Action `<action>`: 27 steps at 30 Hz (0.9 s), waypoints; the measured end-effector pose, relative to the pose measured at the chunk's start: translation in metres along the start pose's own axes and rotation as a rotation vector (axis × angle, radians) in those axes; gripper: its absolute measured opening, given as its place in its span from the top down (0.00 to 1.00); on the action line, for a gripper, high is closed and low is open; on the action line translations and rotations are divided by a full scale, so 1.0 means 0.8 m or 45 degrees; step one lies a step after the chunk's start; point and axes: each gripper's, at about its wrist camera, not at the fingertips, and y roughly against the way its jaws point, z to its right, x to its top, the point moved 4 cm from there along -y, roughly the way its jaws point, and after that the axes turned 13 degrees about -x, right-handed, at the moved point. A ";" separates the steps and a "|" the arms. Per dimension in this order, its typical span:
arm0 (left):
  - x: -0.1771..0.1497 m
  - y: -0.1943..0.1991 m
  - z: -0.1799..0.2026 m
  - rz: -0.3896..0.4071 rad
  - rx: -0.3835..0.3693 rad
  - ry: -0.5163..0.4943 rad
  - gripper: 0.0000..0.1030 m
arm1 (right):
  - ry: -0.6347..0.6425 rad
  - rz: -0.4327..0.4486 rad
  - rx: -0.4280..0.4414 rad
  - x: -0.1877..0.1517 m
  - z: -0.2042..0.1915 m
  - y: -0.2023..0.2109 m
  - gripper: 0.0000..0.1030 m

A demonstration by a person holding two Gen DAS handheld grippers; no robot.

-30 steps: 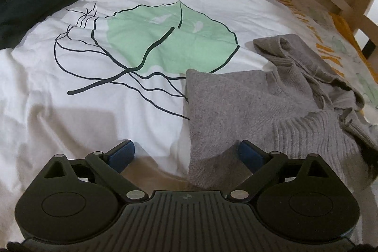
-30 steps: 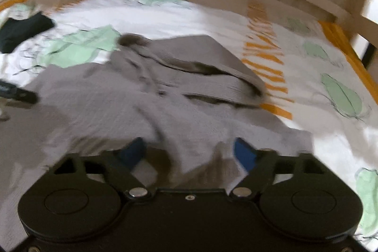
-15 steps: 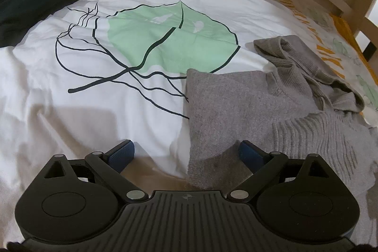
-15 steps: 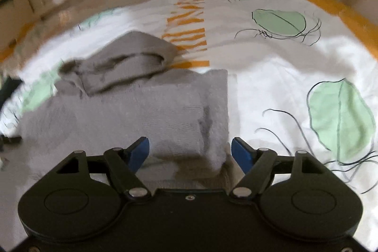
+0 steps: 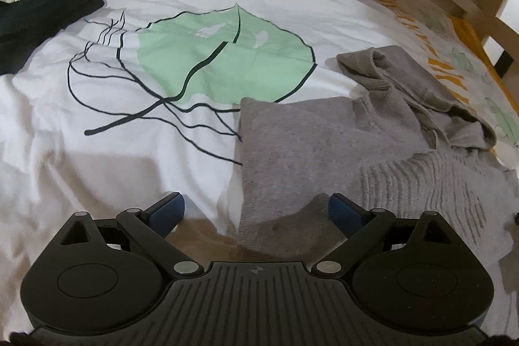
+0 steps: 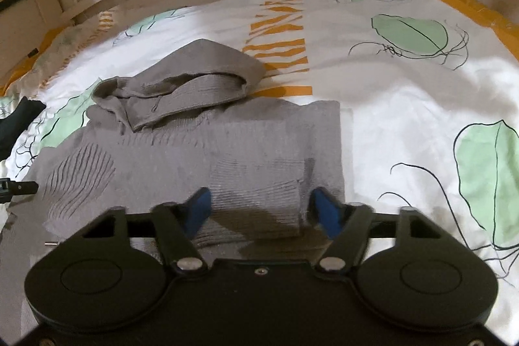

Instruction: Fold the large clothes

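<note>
- Grey ribbed-knit hooded sweater [image 6: 227,151] lies flat on leaf-print white duvet [image 5: 113,151].
- Right tongs [image 6: 261,211] closing around its folded sleeve, not yet pinching.
- Left tongs [image 5: 256,211] wide apart, empty, straddling sweater's edge.

grey hooded sweater [image 6: 227,151], ribbed cuffs | bedcover [image 5: 113,167] white, mint-green leaves, black line stems, orange stripes | black garment [image 5: 35,18] | gripper pads [image 6: 198,209] blue, bodies black

bed [image 5: 97,171]: leaf-print white cover | on it: grey hooded sweater [image 5: 308,138], dark garment [image 5: 39,18]
</note>
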 end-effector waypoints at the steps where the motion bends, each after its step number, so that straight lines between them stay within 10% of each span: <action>1: 0.001 0.002 0.002 0.009 0.001 -0.008 0.06 | 0.003 0.005 0.003 0.001 -0.001 0.002 0.56; 3: 0.003 0.007 0.011 0.038 0.003 -0.045 0.06 | 0.035 0.034 -0.009 0.002 -0.005 0.007 0.86; 11: 0.006 0.005 0.033 0.045 -0.016 -0.162 0.06 | 0.030 0.083 -0.087 0.013 0.005 0.015 0.87; 16: -0.009 -0.013 0.013 -0.048 -0.080 -0.015 0.11 | 0.032 0.007 -0.137 0.002 0.004 0.003 0.70; 19: 0.003 0.005 0.018 -0.026 -0.063 0.046 0.36 | 0.012 0.101 -0.143 0.015 0.006 0.025 0.40; 27: 0.080 0.029 0.080 0.161 -0.153 -0.179 0.36 | 0.073 0.165 -0.043 0.069 -0.006 0.036 0.37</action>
